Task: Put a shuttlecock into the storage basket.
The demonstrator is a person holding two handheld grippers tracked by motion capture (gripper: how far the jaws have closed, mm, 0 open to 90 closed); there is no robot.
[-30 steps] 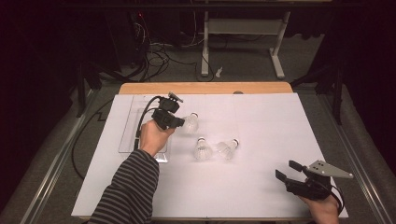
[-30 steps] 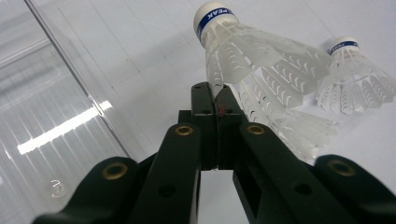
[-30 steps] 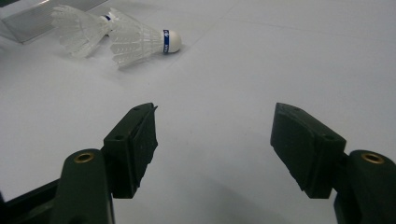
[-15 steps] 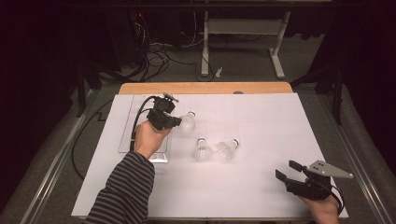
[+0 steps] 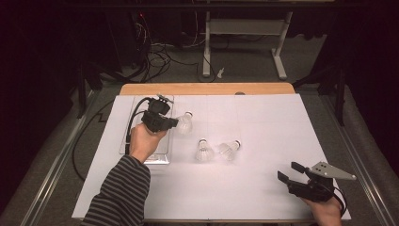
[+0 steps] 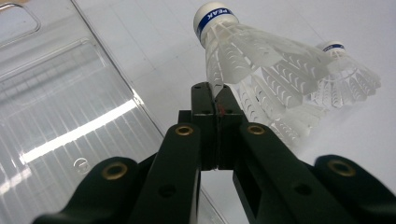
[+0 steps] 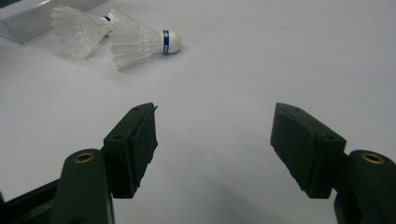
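Note:
My left gripper is shut on the feather rim of a white shuttlecock and holds it just above the table, beside a clear plastic tray. In the left gripper view the jaws pinch the skirt of that shuttlecock, whose blue-banded cork points away. Two more shuttlecocks lie side by side mid-table. My right gripper rests open at the near right, and between its fingers there is nothing. It looks toward the two lying shuttlecocks.
The clear tray lies flat at the table's left on the white sheet. A wooden strip runs along the far edge. Cables and a stand's legs sit on the floor beyond.
My left gripper has carried the shuttlecock a little to the left, closer to the tray. The right gripper and the two lying shuttlecocks have not moved.

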